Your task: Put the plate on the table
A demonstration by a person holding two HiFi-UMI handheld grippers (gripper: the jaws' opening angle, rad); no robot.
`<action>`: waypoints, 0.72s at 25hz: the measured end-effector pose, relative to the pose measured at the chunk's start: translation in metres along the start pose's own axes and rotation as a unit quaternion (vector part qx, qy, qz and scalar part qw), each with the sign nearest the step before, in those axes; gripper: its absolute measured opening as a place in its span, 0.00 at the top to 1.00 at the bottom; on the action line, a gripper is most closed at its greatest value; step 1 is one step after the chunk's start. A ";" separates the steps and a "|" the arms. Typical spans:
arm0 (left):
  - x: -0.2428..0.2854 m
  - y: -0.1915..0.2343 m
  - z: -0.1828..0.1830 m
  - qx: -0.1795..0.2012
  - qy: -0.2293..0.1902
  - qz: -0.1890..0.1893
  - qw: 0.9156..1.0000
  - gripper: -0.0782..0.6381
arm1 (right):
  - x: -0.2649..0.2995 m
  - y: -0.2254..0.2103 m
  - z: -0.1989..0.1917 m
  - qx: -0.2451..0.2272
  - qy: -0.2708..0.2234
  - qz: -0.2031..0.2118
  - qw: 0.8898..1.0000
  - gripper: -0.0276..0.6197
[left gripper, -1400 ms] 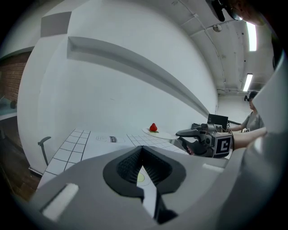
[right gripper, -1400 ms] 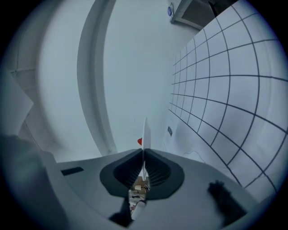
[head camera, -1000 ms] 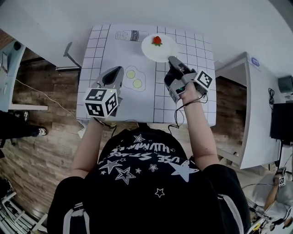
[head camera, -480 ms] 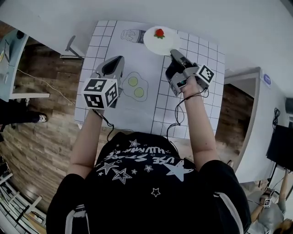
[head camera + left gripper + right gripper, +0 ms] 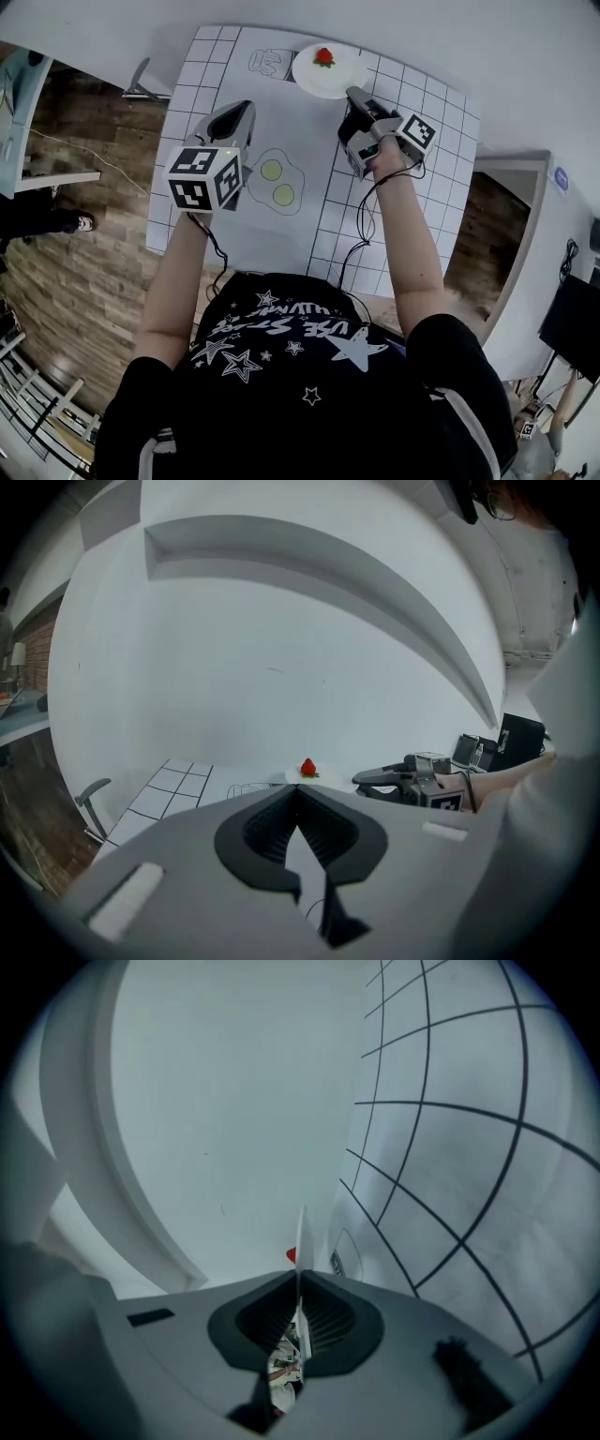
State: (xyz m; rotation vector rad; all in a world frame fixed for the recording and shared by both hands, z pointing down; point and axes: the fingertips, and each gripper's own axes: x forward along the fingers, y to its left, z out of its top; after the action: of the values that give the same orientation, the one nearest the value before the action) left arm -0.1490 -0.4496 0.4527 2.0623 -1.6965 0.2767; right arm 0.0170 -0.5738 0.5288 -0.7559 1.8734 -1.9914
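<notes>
A white plate [image 5: 330,77] with a strawberry [image 5: 323,56] on it is at the far end of the gridded table mat [image 5: 300,234]. My right gripper [image 5: 352,95] is shut on the plate's near rim. In the right gripper view the plate [image 5: 302,1230] shows edge-on between the pads of the right gripper [image 5: 299,1277], close beside the mat [image 5: 469,1176], with the strawberry [image 5: 291,1256] behind. My left gripper [image 5: 246,109] hangs over the mat's left half, shut and empty. From the left gripper [image 5: 298,790] the strawberry [image 5: 307,767] lies straight ahead.
Printed fried eggs [image 5: 275,183] and a printed bottle [image 5: 270,64] mark the mat. A white wall rises just behind the table. A chair [image 5: 141,89] stands at the far left, a white cabinet [image 5: 525,216] at the right, and wooden floor lies on both sides.
Both grippers have moved forward and lower over the table, the right one carrying the plate toward the far edge. The head view has shifted with them.
</notes>
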 end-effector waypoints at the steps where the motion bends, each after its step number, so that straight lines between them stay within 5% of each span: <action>1: 0.003 0.002 -0.001 -0.001 0.002 0.002 1.000 0.88 | 0.005 -0.005 0.001 -0.001 0.002 -0.003 1.000 0.93; 18: 0.021 0.004 -0.022 -0.027 0.022 0.003 0.999 0.88 | 0.026 -0.047 0.009 -0.025 0.021 -0.080 0.996 0.93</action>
State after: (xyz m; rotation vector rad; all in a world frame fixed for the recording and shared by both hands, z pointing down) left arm -0.1455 -0.4584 0.4823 1.9977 -1.6658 0.2742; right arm 0.0076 -0.5909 0.5791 -0.9113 1.9495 -2.0777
